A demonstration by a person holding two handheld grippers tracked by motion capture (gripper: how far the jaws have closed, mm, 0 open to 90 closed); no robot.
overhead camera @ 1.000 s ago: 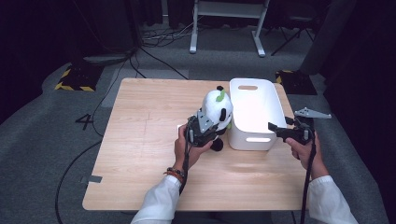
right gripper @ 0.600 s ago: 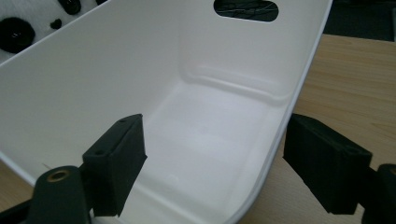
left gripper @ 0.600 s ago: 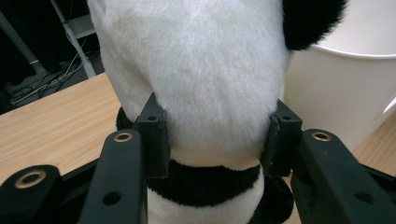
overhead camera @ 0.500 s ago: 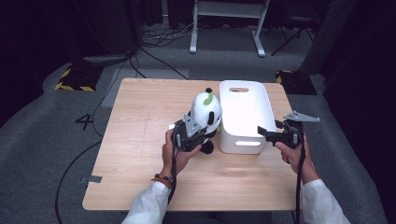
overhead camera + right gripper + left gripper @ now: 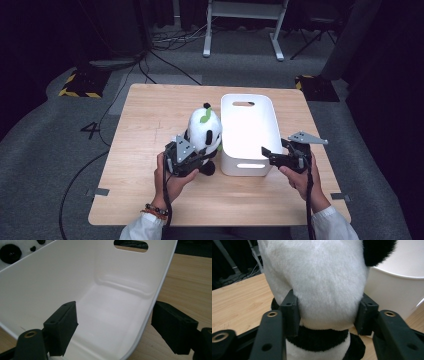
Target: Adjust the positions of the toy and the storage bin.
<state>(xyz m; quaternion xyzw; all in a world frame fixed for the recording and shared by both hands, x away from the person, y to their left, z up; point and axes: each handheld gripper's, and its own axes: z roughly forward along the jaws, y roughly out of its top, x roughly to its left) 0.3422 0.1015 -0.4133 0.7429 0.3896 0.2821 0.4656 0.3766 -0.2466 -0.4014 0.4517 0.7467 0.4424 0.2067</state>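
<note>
A black-and-white panda plush [image 5: 204, 127] stands upright on the wooden table [image 5: 150, 115], against the left wall of a white plastic bin [image 5: 225, 125]. My left gripper [image 5: 202, 159] reaches in from the near side. Its pads sit against both sides of the plush [image 5: 319, 277] just above the black neck band; the jaws have just been opening, and the plush is still between them with fur touching both pads. My right gripper [image 5: 274, 152] is open at the bin's near right corner. One jaw is inside the bin [image 5: 50, 277] and the other outside, over the table.
The bin has nothing in it and a handle slot [image 5: 243, 104] in its far wall. Bare tabletop lies left of the plush and behind it. On the floor beyond the table are cables [image 5: 165, 50], a white stand [image 5: 240, 30] and a yellow-black striped block [image 5: 80, 85].
Both hands have moved left across the table. The panda plush and the white bin have shifted left with them, staying side by side.
</note>
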